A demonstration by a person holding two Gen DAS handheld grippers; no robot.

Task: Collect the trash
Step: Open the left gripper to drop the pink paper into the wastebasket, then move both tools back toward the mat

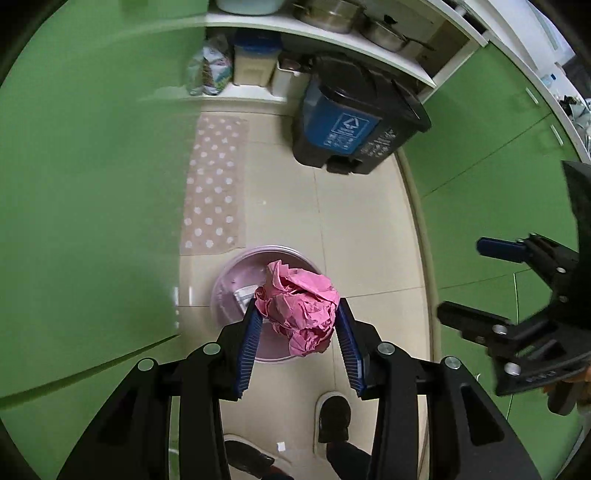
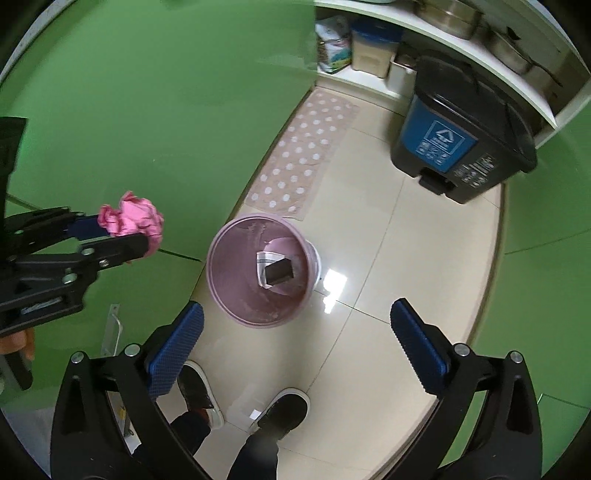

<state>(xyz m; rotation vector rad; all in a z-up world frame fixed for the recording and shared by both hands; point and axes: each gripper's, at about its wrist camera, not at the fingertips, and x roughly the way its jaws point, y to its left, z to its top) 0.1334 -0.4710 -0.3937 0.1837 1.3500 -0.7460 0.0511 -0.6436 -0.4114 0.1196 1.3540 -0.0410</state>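
My left gripper (image 1: 298,314) is shut on a crumpled pink paper ball (image 1: 299,302) and holds it in the air above the pink waste basket (image 1: 229,280). In the right wrist view the paper ball (image 2: 131,218) sits at the left, to the left of the basket (image 2: 221,266). The basket stands on the tiled floor and holds a dark box (image 2: 279,274) on white paper. My right gripper (image 2: 295,332) is open and empty, above the floor just in front of the basket. It also shows at the right edge of the left wrist view (image 1: 480,280).
A black and blue pedal bin (image 2: 461,136) stands at the far right by white shelves with pots (image 1: 332,14) and containers. A polka-dot mat (image 2: 306,151) lies along the green cabinets (image 2: 147,92). The person's shoes (image 2: 284,410) are on the floor below the grippers.
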